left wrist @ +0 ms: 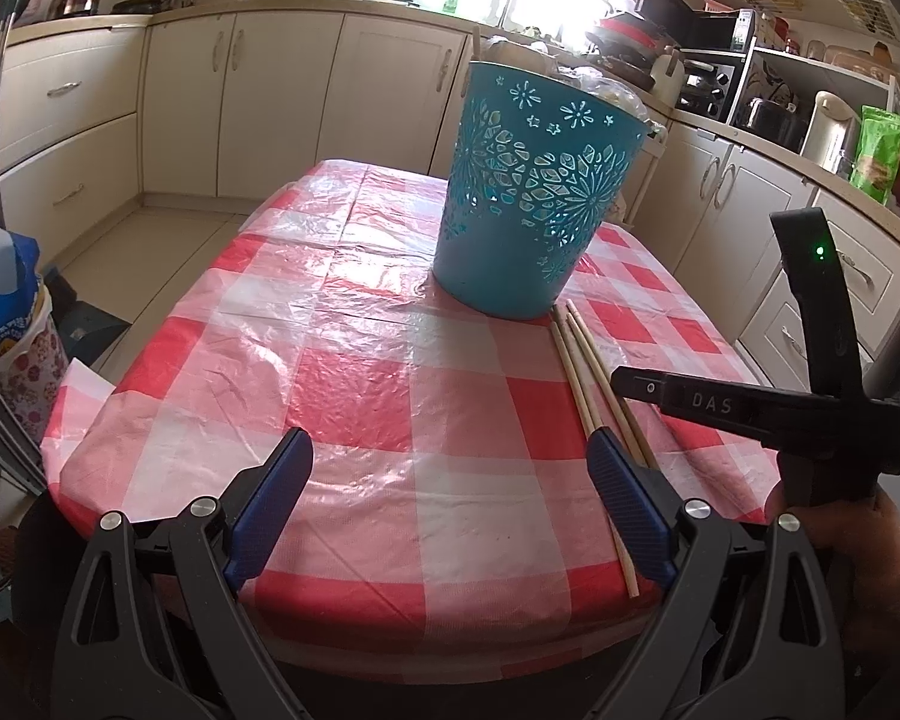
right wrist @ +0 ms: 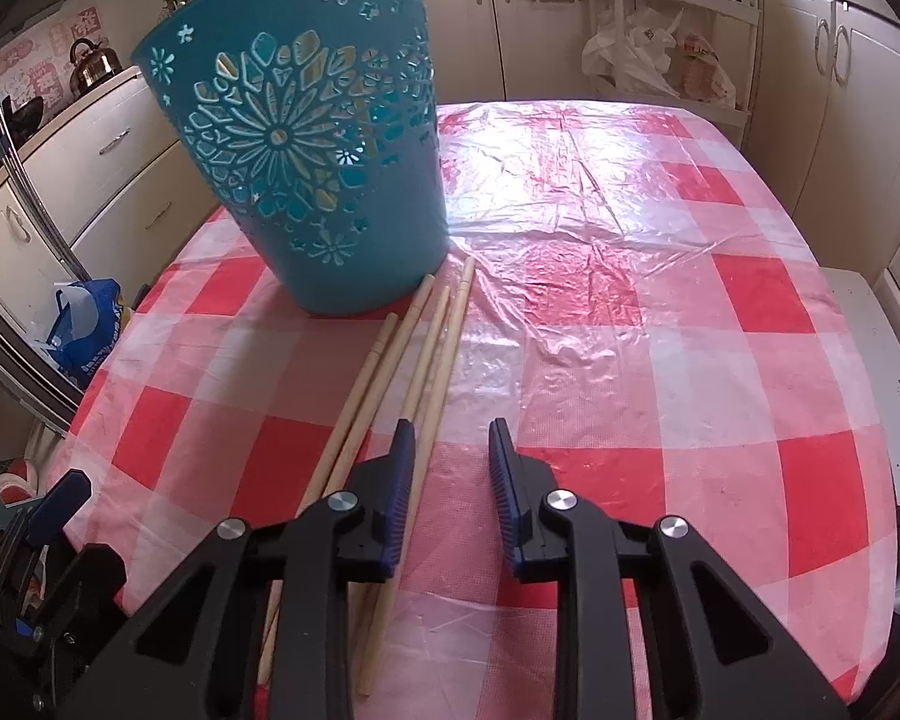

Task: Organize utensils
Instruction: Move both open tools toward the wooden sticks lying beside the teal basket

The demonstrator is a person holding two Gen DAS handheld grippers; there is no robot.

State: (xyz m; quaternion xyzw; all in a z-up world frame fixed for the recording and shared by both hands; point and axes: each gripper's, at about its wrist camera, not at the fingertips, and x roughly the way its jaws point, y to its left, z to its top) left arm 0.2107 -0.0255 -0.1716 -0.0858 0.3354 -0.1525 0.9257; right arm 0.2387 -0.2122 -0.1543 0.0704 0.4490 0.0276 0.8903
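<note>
a: where are the utensils lying?

b: the wooden chopsticks (right wrist: 414, 372) are lying side by side on the counter (right wrist: 660, 330), which is wearing a red and white checked plastic cloth. their far ends are reaching the foot of the teal cut-out bin (right wrist: 306, 168), which is standing upright on the same cloth.

a: the right claw (right wrist: 450, 468)?

b: it is hovering over the near part of the chopsticks, jaws standing narrow and gripping nothing. one stick is passing just under the inner side of its left pad.

a: the left claw (left wrist: 450, 480)?

b: it is standing wide and empty over the near edge, the chopsticks running beside its right finger (left wrist: 627, 501).
</note>
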